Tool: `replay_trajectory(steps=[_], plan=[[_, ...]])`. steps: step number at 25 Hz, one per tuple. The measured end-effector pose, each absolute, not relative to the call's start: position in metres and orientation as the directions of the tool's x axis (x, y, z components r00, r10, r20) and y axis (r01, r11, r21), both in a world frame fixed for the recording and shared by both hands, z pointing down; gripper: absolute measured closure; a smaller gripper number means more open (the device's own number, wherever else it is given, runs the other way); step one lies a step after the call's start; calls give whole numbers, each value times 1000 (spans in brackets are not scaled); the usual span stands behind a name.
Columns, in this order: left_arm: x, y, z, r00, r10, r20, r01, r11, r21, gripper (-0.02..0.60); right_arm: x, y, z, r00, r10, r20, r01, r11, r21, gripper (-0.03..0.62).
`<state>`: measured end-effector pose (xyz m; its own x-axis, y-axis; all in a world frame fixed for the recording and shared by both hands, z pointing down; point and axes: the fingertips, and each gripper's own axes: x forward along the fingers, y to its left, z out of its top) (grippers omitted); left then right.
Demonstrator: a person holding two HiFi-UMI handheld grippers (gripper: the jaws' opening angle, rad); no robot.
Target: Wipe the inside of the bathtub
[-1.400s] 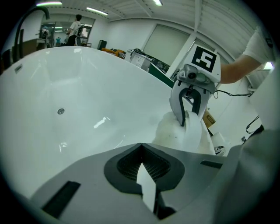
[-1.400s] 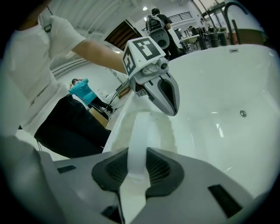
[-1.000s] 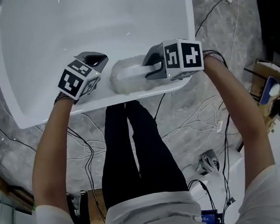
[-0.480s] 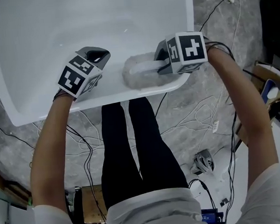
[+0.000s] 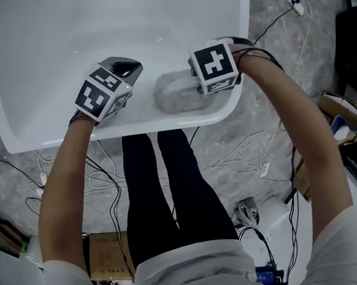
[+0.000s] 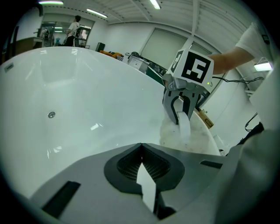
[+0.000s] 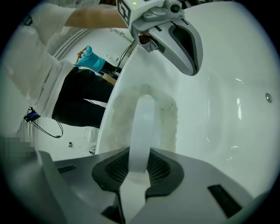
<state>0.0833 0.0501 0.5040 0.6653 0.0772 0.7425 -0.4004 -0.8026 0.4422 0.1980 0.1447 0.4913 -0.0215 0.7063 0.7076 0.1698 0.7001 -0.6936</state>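
Glossy white bathtub (image 5: 48,44), far end cropped. Right gripper (image 7: 138,173) pinches the handle (image 7: 143,127) of a fluffy white wiping pad (image 5: 170,97), which stretches straight ahead; left gripper (image 5: 126,68) closed, empty.

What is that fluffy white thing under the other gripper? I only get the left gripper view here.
Observer: It is a fluffy scrub pad. The right gripper view shows the right gripper shut on the pad's white strap.
Operator: Where is it in the tub?
Observer: In the head view it lies just inside the bathtub, against the rim nearest the person, toward their right.
Operator: What's on the ground?
Observer: The head view shows lots of cables lying over a grey marbled floor, around the person's legs in black trousers.
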Motion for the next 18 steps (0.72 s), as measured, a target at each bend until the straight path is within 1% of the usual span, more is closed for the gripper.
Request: replay_trajectory(steps=[3,7,18], plan=[[82,52,509,655,81,751,-402,-804,438,569,195,143,503,25,710,704,176,690,-702,494],[81,49,516,646,79,759,-413,-801,435,569,196,137,522,62,716,696,150,682,-715,494],[79,38,542,630,75,773,-425,-800,424,569,193,117,576,73,714,696,89,691,-718,494]])
